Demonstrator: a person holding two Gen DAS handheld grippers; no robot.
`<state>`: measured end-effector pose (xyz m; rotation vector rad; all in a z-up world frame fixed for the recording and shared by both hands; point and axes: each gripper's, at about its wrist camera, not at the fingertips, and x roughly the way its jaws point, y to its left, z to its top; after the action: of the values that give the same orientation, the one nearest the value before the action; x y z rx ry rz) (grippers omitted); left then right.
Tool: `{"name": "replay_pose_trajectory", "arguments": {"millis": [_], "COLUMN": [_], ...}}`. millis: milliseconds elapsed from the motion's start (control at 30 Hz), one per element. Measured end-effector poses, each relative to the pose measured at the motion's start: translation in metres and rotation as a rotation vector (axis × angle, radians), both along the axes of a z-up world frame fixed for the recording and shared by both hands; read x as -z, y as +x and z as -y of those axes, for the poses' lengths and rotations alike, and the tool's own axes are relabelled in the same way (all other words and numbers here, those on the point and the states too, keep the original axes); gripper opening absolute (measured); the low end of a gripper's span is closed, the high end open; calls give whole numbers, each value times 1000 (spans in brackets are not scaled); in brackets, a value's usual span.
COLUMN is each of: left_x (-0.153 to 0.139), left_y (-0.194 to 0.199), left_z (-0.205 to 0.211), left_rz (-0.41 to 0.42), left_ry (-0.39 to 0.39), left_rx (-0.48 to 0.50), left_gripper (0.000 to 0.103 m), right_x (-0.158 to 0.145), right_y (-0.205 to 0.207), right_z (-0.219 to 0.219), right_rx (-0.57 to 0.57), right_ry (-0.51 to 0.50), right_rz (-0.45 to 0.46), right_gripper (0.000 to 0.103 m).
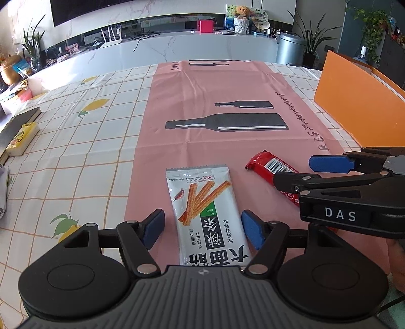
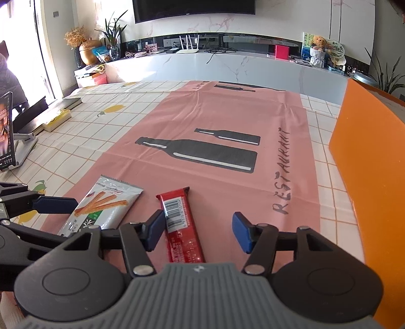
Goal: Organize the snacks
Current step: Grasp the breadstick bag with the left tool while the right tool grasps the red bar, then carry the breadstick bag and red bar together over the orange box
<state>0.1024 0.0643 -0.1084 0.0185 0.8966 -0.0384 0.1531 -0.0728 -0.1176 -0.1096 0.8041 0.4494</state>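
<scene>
The left gripper [image 1: 202,229] is held low over the table, its 2 blue-padded fingers [image 1: 154,227] spread wide to either side of the white snack packet [image 1: 206,210], which lies flat on the pink mat [image 1: 202,96]. The right gripper [image 2: 198,232] sits alongside, also spread, the red snack bar [image 2: 181,225] lying between its fingers close to the left pad; whether that pad touches the wrapper is hard to tell. The mat, printed with dark bottles, covers a checked tablecloth [image 1: 83,151]. An orange box [image 2: 367,164] stands at the right. A marble counter [image 2: 227,65] and a television [image 2: 193,8] lie beyond.
</scene>
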Motion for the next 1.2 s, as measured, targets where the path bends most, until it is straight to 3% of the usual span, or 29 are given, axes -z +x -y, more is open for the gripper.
{"name": "replay_pose_trajectory", "arguments": {"millis": [200, 267, 400, 800, 1200], "left_x": [1, 0, -1, -14, -67], "left_y": [-4, -3, -2, -4, -21], "left_z": [0, 0, -1, 3, 26], "left_rz": [19, 24, 21, 23, 113], "left_ry": [-9, -15, -17, -10, -24], "left_rx": [22, 19, 10, -2, 24], "left_gripper": [70, 61, 60, 56, 56], "right_x": [2, 2, 3, -4, -43], "right_y": [0, -1, -9, -11, -42], "right_z": [0, -1, -10, -1, 30], "right_rx": [-6, -11, -59, -7, 61], "right_ry": [10, 9, -33, -20, 44], "right_rz": [-21, -22, 7, 32, 103], "right_gripper": [48, 42, 25, 21, 21]}}
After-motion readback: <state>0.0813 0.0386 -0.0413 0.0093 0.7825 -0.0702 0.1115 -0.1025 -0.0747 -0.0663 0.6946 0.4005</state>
